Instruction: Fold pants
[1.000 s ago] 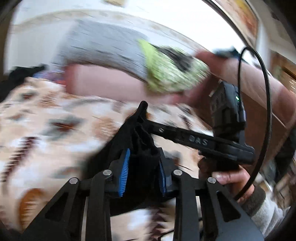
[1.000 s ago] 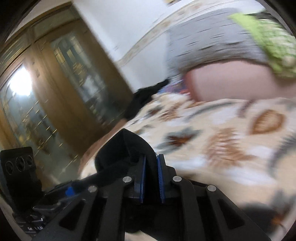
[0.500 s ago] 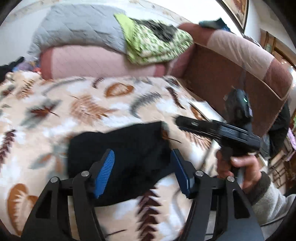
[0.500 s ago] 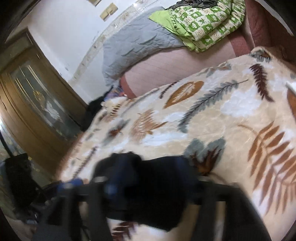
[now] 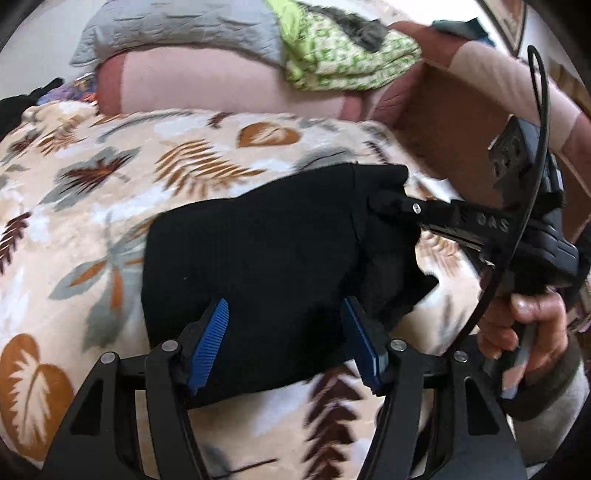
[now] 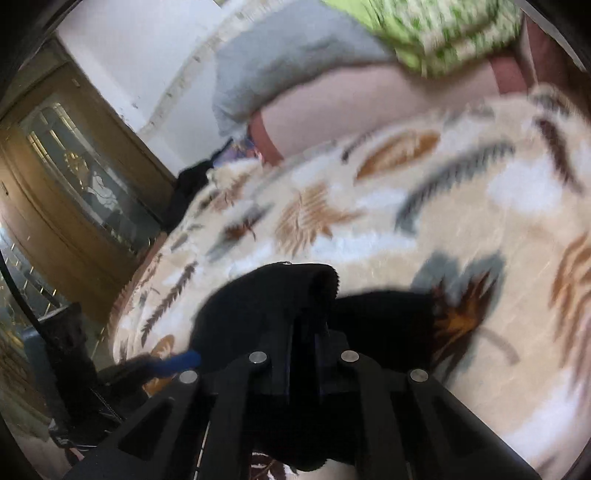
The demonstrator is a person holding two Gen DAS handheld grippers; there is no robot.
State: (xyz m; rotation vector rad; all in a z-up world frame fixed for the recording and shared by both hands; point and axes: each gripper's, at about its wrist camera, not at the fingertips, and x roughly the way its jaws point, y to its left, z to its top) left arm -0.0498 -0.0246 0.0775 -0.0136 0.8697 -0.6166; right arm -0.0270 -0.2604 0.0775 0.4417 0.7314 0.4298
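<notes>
While the black pants (image 5: 258, 266) lie folded into a compact dark bundle on the leaf-patterned blanket (image 5: 92, 206), their near edge sits between the spread fingers of the left gripper (image 5: 286, 343), whose blue pads (image 5: 208, 341) stand wide apart on either side of the cloth without pinching it. At the bundle's right end the fabric bunches up around the tip of the right gripper (image 5: 391, 203), which enters from the right side of the left wrist view with a hand (image 5: 524, 332) wrapped around its handle and a black cable (image 5: 532, 184) looping over it. From the right wrist view the right gripper (image 6: 303, 332) has its jaws drawn close together with a raised fold of the pants (image 6: 280, 302) caught between them, the cloth humped above the fingers; the picture is blurred, so finer detail of the grasp cannot be told. Beyond the blanket (image 6: 406, 229) a pink cushion (image 5: 207, 81) carries a grey quilt (image 5: 177, 26) and a green patterned cloth (image 5: 343, 59). A brown padded headboard (image 5: 461, 122) rises at the right, and a wooden glass-fronted cabinet (image 6: 74, 192) stands off to the left in the right wrist view.
</notes>
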